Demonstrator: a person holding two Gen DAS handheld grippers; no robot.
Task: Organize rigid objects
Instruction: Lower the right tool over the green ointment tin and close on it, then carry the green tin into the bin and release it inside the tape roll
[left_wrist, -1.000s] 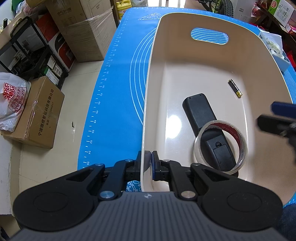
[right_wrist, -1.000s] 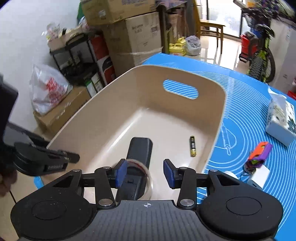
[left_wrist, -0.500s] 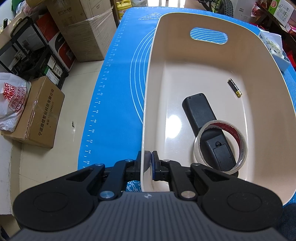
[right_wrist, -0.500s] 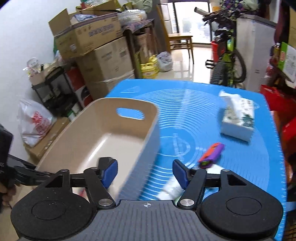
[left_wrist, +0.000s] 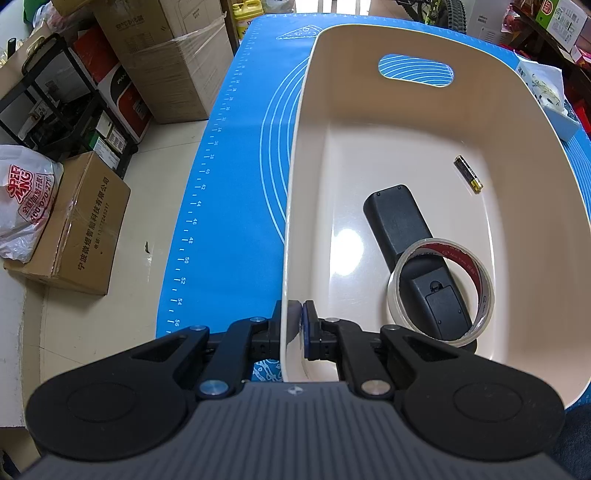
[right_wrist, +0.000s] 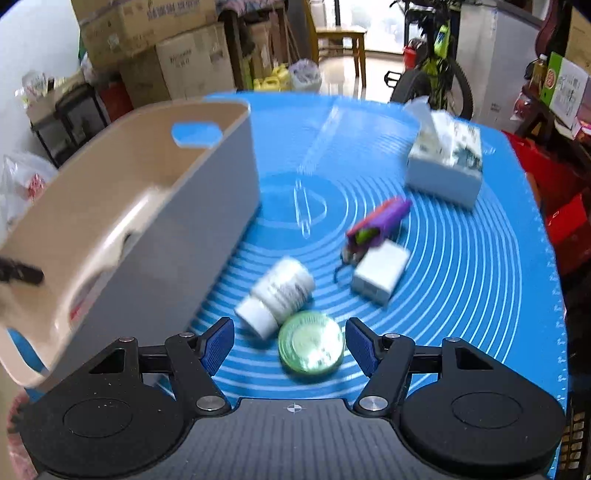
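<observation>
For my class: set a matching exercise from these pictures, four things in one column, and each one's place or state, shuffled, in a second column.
Things:
1. battery
2. tape roll
3. green tin
4. left tool

Places or states:
A. clamped on the bin wall
B. on the blue mat, between the right tool's open fingers
C. ringed around one end of the black remote
D. lying alone in the bin

Pairs: 1-D, 2-C, 3-B, 4-A
</observation>
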